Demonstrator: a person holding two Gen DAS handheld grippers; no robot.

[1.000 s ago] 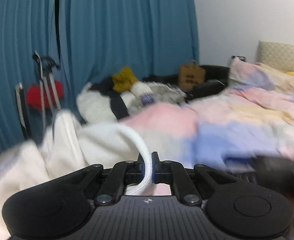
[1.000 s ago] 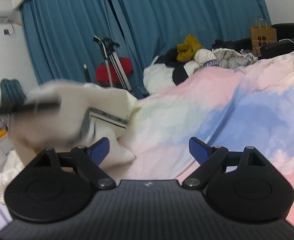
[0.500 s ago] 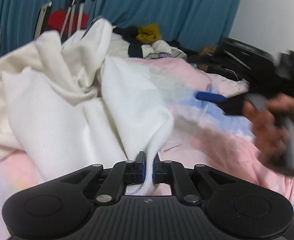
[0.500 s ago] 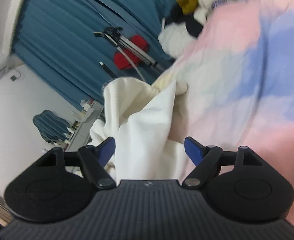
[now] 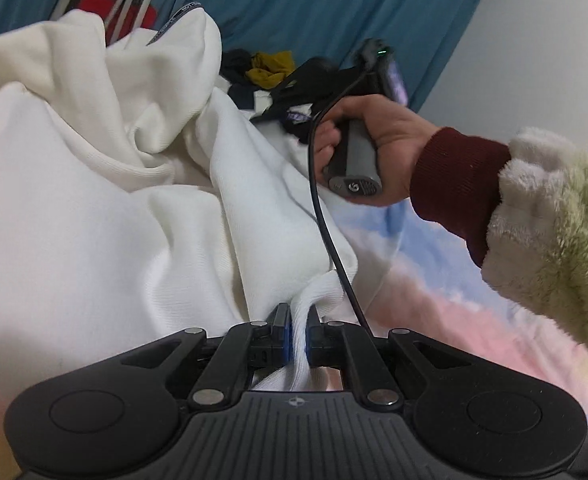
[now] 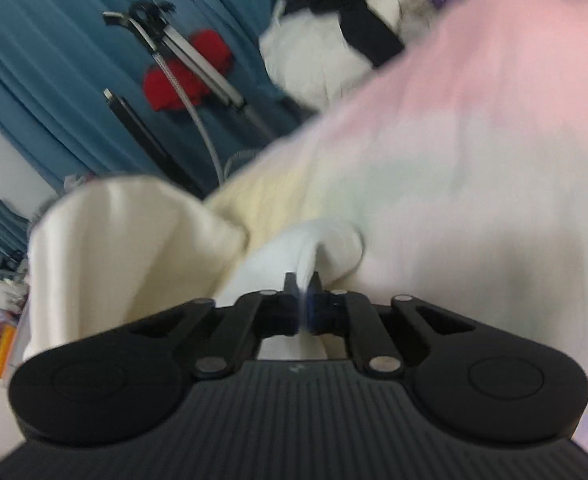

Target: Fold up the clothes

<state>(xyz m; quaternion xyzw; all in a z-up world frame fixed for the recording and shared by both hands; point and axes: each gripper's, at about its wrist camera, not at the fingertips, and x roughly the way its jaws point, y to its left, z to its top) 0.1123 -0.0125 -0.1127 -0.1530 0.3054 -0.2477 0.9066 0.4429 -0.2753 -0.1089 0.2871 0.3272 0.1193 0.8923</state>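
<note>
A white garment (image 5: 113,208) lies bunched on the pastel bed cover (image 5: 446,288). My left gripper (image 5: 298,320) is shut on a ribbed edge of it. In the left wrist view the right hand holds the right gripper's handle (image 5: 354,160) over the garment's far side. In the blurred right wrist view my right gripper (image 6: 302,288) is shut on another white fold of the garment (image 6: 294,252), with a cream part of the garment (image 6: 125,240) bunched to the left.
The pink, blue and yellow bed cover (image 6: 454,140) fills the right. A pile of other clothes (image 5: 261,72) sits at the far end. Blue curtains (image 6: 53,80), a folded tripod (image 6: 181,52) and a red object (image 6: 189,68) stand behind.
My right gripper, open half a second ago, has moved onto the white garment and shut on a fold. My left gripper keeps its hold and now faces further right.
</note>
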